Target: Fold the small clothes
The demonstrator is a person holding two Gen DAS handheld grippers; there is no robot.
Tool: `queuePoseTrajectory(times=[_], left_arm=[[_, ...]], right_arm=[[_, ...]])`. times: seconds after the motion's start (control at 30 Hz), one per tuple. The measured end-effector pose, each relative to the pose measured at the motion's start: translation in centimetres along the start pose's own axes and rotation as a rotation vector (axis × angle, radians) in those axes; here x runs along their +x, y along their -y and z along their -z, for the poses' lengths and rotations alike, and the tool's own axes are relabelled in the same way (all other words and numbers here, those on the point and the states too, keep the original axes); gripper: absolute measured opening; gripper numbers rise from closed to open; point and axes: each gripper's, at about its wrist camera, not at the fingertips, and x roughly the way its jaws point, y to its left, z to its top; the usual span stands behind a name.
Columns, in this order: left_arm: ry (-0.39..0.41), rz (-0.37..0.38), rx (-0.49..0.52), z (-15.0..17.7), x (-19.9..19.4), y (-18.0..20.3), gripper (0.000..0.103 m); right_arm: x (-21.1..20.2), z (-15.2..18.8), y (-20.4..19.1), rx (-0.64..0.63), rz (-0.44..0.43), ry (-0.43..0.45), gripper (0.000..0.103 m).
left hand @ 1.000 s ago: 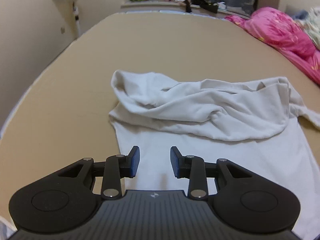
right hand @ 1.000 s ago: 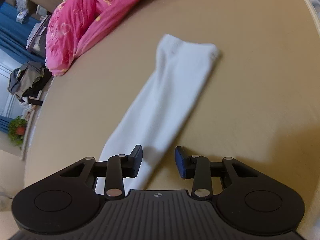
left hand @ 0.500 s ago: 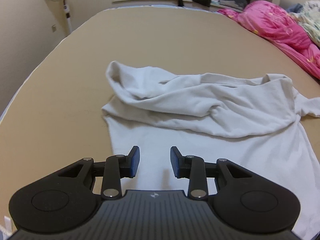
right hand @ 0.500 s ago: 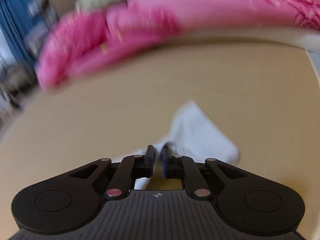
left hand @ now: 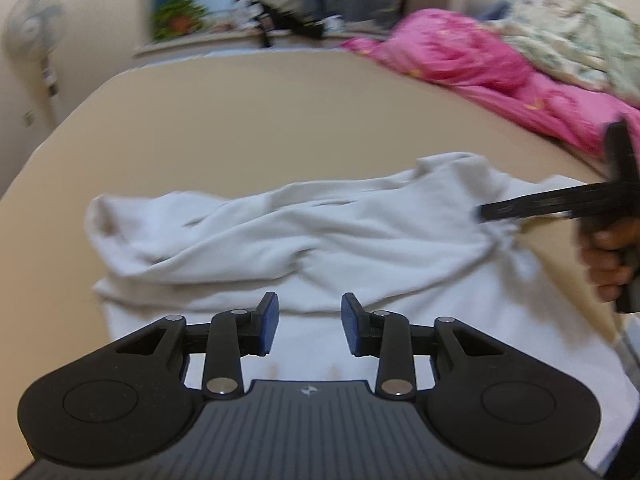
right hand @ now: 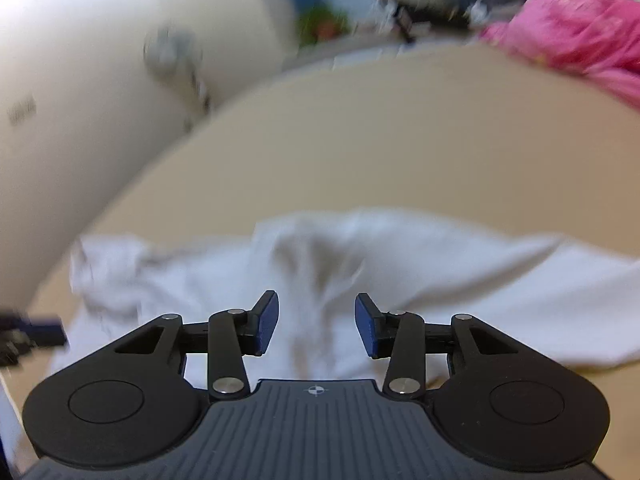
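A tan bed (left hand: pixel 280 120) carries the white shirt (left hand: pixel 320 232), bunched in a ridge across its middle and not yet folded. Both the left hand-held gripper (left hand: pixel 307 328) and right hand-held gripper (right hand: pixel 316 326) hover over it, their jaws just widened, gripping nothing.

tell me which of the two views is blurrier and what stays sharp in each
The right wrist view is blurrier: the white garment, fan and wall smear, and only the right gripper stays crisp. In the left wrist view the background is softly blurred, the garment folds readable, and the left gripper sharp.
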Motion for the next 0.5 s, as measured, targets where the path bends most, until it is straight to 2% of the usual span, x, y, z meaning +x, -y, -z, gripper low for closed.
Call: queuePoseTrajectory(times=[0.03,0.07,0.13,0.2,0.33,0.37,0.4,0.47,0.5], left_arm=[[0.012,0.026,0.020,0.0,0.0,0.7,0.048],[0.030,0.054,0.044,-0.1,0.0,1.5,0.055],[0.070,0.097,0.082,-0.3,-0.1,2.9,0.062],[0.126,0.128,0.105,-0.7,-0.2,4.1,0.080],[0.230,0.133,0.082,-1.9,-0.6,5.2,0.080],[0.252,0.124,0.071,-2.2,-0.8,5.2,0.056],[0.260,0.108,0.073,-2.5,-1.0,5.1,0.003],[0.242,0.014,0.078,-3.4,-1.0,3.9,0.005],[0.232,-0.037,0.040,-3.9,-1.2,2.2,0.005]], right_arm=[[0.6,0.2,-0.4,0.018,-0.005,-0.013,0.016],[0.8,0.0,-0.8,0.032,-0.020,-0.012,0.002],[-0.8,-0.5,-3.1,0.077,-0.110,0.051,0.003],[-2.4,-1.9,-4.4,0.153,-0.253,0.084,0.003],[-3.8,-3.4,-8.9,0.242,-0.424,0.075,0.003],[-3.9,-3.6,-9.9,0.249,-0.449,0.071,0.003],[-4.0,-4.0,-11.2,0.261,-0.481,0.069,0.003],[-4.2,-5.0,-13.1,0.259,-0.511,0.073,0.003],[-4.5,-5.7,-13.6,0.241,-0.502,0.075,0.003]])
